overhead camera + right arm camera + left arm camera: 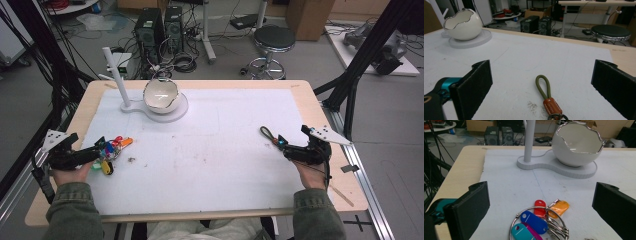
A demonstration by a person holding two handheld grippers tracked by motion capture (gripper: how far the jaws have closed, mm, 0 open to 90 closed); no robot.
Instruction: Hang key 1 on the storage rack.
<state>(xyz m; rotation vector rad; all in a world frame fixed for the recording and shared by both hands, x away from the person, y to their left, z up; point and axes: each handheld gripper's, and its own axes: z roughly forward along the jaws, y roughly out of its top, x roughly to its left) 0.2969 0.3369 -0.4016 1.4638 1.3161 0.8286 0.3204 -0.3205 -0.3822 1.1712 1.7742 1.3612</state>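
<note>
The bunch of coloured plastic key tags on a metal ring (537, 222) lies on the white sheet directly ahead of the left tool (97, 154), between its two black jaws and close to their tips. In the high view the bunch (111, 148) sits at the left side of the bench (300, 87), just beside that tool and well apart from the right one, so the left hand (67, 167) is plainly the nearer for it. The left tool stands wide, with nothing pressed between its pads; the ring is flat on the sheet, its tags fanned away from the tool toward the white egg-shaped bowl with a jagged silver rim (577, 143) on its white stand.

The right tool (286, 146) is also wide and empty. Straight in front of it lies an olive cord loop with a brown leather tab (547, 96), its long axis running almost along the tool's own line of sight, loop end farthest away. A closing of these jaws would therefore meet the strap across its narrow width.

The key bunch shows red, orange, blue, teal and magenta oblong tags, each with a small white slot or hole, strung on a large thin ring beside a cluster of smaller steel split rings. It looks loose and likely to splay when lifted.
</note>
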